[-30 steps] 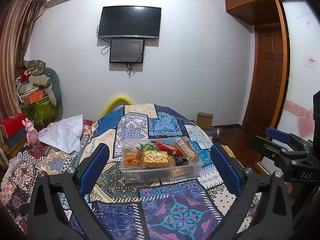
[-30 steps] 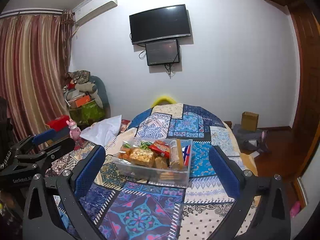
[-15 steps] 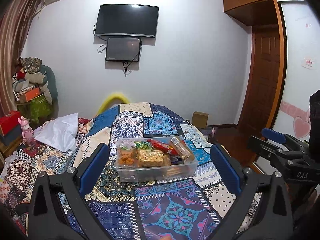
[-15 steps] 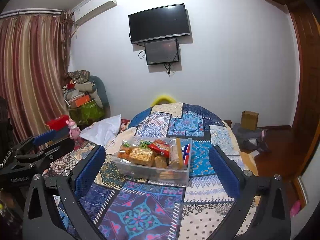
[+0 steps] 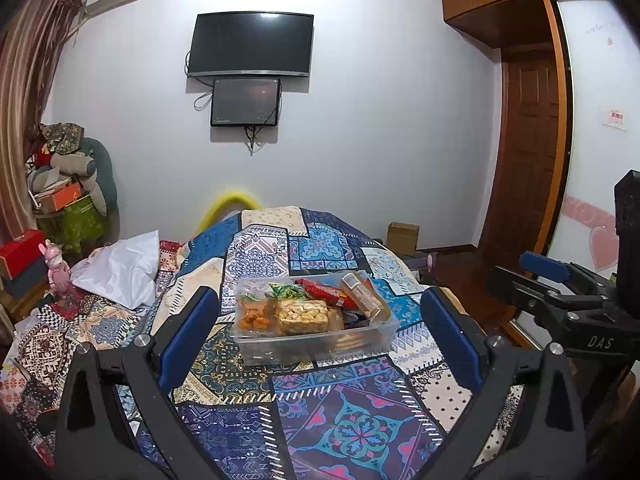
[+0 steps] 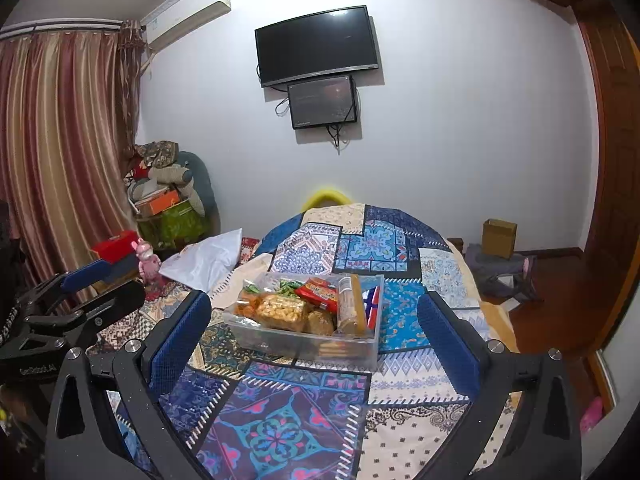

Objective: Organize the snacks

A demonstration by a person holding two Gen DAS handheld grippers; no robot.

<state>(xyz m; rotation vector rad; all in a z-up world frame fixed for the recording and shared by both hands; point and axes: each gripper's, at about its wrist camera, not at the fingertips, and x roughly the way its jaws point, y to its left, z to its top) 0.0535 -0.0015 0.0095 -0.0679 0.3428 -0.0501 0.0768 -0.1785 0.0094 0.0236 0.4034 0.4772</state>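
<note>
Clear snack bin (image 5: 316, 342) full of packets on the patchwork bedspread (image 5: 352, 420), left tongs (image 5: 318, 336) spread wide and empty short of the bin, right tongs (image 6: 314, 338) likewise apart, white pillow (image 6: 208, 258) left of the bin.

Left claw (image 5: 318, 334) view drifted slightly left, snack container (image 5: 316, 326) nearer its centre, right claw (image 6: 314, 332) view marginally shifted

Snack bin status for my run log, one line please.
left tongs: open, empty | right tongs: open, empty | clear bin: on patchwork quilt, full of snacks, untouched
</note>
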